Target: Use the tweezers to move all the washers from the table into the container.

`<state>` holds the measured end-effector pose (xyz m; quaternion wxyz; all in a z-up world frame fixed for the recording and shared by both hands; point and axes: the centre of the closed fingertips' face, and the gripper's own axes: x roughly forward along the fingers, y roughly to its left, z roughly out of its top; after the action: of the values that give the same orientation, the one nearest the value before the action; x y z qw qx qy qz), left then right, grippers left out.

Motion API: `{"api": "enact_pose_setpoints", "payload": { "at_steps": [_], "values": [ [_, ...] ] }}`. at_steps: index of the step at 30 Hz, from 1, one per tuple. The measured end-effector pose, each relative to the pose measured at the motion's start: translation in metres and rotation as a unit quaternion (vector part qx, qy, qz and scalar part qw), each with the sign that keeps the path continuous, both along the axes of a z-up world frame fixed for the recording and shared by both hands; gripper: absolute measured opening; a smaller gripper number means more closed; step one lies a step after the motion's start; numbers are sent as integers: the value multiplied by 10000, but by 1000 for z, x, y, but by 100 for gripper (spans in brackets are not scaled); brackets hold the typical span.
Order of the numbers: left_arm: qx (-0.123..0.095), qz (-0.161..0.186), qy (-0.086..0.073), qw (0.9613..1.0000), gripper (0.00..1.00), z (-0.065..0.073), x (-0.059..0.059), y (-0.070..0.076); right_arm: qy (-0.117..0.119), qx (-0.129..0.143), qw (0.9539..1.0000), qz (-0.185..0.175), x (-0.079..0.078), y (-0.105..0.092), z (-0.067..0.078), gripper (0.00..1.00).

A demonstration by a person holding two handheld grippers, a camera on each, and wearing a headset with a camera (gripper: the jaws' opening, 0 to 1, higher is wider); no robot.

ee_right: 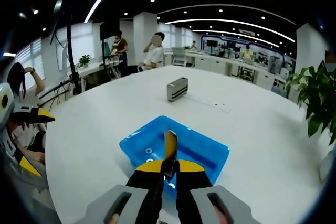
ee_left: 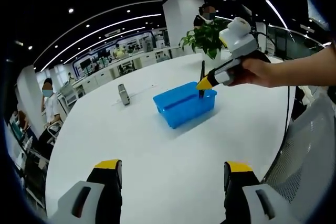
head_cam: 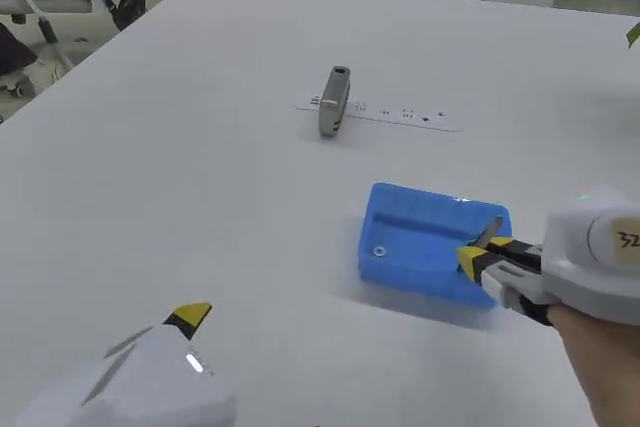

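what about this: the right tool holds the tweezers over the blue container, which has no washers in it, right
Not quite. The container does have washers in it, as the right gripper view shows. The rest stands: the right tool holds the tweezers over the blue container.

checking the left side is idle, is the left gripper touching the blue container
Apart. The left gripper view shows a broad stretch of bare table between the open left gripper and the blue container.
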<state>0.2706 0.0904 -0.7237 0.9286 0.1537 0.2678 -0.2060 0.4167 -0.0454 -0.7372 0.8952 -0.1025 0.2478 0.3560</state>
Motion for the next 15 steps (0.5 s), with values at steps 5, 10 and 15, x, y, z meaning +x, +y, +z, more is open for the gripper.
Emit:
{"api": "enact_pose_setpoints", "payload": {
  "at_steps": [5, 10, 15],
  "values": [
    [-402, -444, -720, 9956, 70, 63, 32, -32, -368, -41, 9993, 92, -18, 3, 32, 4],
    [-728, -1034, -814, 9886, 49, 97, 40, -65, -584, -110, 9979, 240, -40, 7, 49, 4],
    [-1109, -1450, -729, 9805, 45, 112, 40, -92, -540, -253, 9975, 380, -61, 9, 46, 5]
  ]
}}
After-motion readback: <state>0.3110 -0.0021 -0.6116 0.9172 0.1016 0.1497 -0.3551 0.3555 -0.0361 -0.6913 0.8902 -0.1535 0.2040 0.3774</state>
